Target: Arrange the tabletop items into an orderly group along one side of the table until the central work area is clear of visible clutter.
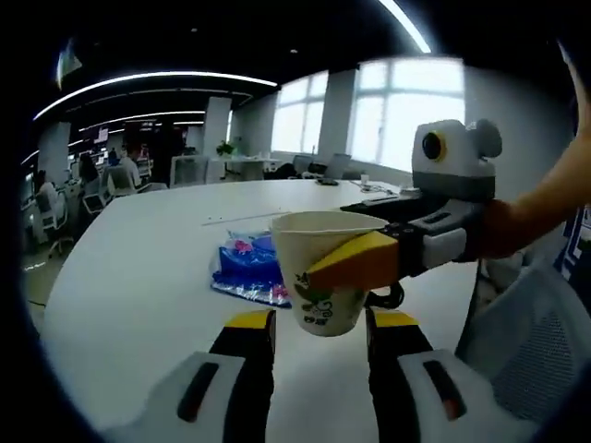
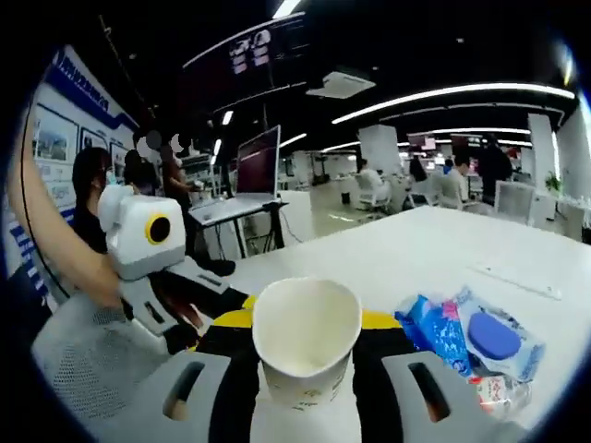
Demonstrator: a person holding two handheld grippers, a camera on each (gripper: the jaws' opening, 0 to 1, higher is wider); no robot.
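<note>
Right gripper view — right gripper (image 2: 305, 355) jaws pinch a paper cup (image 2: 306, 339), upright, lifted above the white table (image 2: 443, 249). Left gripper (image 1: 319, 323) jaws spread beneath the cup — blue packet (image 1: 247, 268) lies just beyond on the tabletop.

Open-plan office: desks, office chairs (image 1: 118, 180), laptop (image 2: 242, 180), strip lights.

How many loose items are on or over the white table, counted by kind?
Paper cup, held in the right claw: 1
Blue plastic packets lying together on the table: 2, as far as the right gripper view shows
Total: 3
</note>
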